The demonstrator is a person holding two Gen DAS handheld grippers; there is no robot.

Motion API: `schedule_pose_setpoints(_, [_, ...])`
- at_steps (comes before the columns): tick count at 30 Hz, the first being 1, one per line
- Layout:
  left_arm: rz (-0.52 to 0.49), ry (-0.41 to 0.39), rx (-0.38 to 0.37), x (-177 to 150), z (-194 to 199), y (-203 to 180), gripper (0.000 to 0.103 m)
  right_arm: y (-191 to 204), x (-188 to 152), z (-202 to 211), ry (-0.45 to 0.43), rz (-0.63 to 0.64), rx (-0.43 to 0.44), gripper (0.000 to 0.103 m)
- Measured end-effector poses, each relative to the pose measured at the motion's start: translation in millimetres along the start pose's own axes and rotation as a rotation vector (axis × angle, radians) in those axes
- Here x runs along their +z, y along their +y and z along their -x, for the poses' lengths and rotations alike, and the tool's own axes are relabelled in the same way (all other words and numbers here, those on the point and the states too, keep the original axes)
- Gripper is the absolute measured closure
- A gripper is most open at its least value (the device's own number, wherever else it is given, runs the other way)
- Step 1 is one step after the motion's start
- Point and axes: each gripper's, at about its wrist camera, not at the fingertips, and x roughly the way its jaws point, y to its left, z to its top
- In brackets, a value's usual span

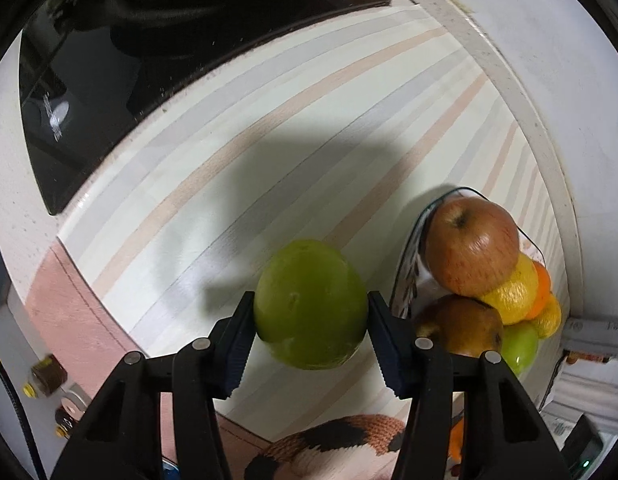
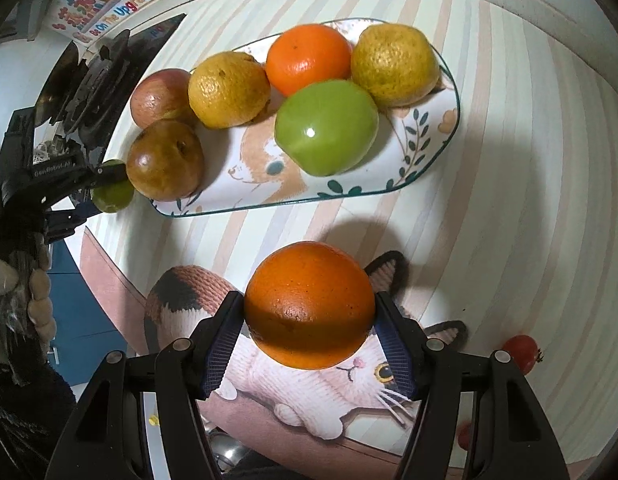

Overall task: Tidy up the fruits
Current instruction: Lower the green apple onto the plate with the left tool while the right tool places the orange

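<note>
My left gripper (image 1: 311, 342) is shut on a green apple (image 1: 311, 304), held above the striped mat just left of the plate (image 1: 407, 280). My right gripper (image 2: 309, 340) is shut on an orange (image 2: 309, 304), held above the mat in front of the plate (image 2: 409, 160). The plate holds a red apple (image 2: 157, 98), a brown pear (image 2: 165, 160), two yellow-green citrus fruits (image 2: 229, 90), an orange (image 2: 309, 58) and a green apple (image 2: 327, 128). The left gripper with its green apple (image 2: 111, 192) shows at the plate's left end in the right wrist view.
A black glass stovetop (image 1: 129, 60) lies beyond the mat at the far left. A small red fruit (image 2: 523, 352) sits on the mat at the right. A cat picture (image 2: 309, 380) is on the mat's near edge. A wall strip (image 1: 509, 80) bounds the right side.
</note>
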Motion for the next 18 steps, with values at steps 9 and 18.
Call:
schedule_pose_setpoints(9, [-0.077,0.055,0.011,-40.3,2.7,-3.3,0.052,-9.3,-6.3,-0.7,0.032,0.025,-0.007,0.035])
schedule_pose_setpoints(18, [-0.105,0.081,0.024,-55.6,-18.2,-14.1,0.051,-20.2,-9.6,-18.1,0.06,0.007,-0.007,0.035])
